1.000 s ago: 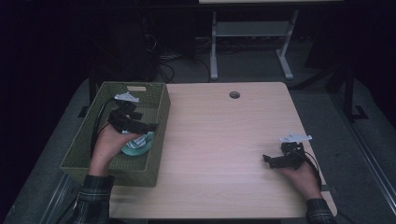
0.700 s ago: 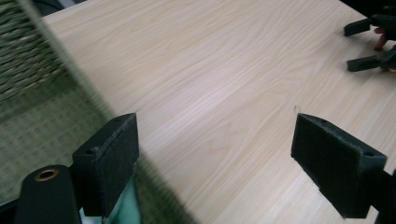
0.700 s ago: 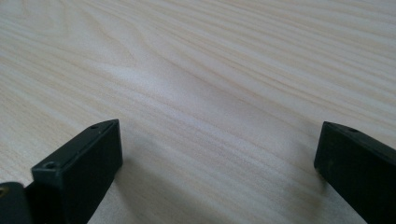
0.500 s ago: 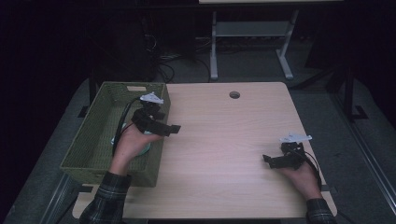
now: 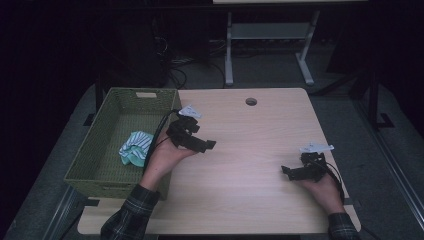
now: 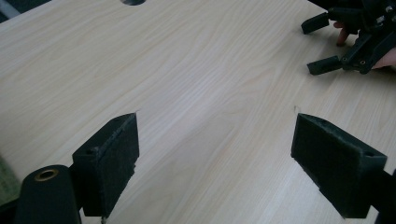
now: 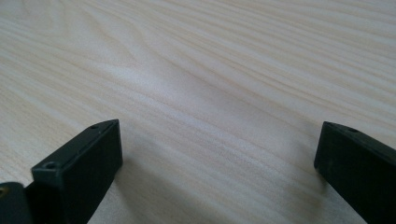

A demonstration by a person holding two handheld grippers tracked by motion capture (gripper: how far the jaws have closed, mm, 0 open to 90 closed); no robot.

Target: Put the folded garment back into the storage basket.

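A crumpled teal-and-white striped cloth lies inside the green woven basket at the table's left edge. My left gripper hovers over the wooden table just right of the basket, jaws wide apart with nothing between them. My right gripper rests low on the table near the front right, also open and empty. The left gripper view shows the right gripper farther off with a hand behind it.
A round cable hole sits at the table's far middle. Behind the table stands a white metal frame on a dark floor with cables. Bare wood stretches between the two grippers.
My left gripper has risen out of the basket and moved right over the table, leaving the striped cloth lying in the basket. The right gripper stays put.
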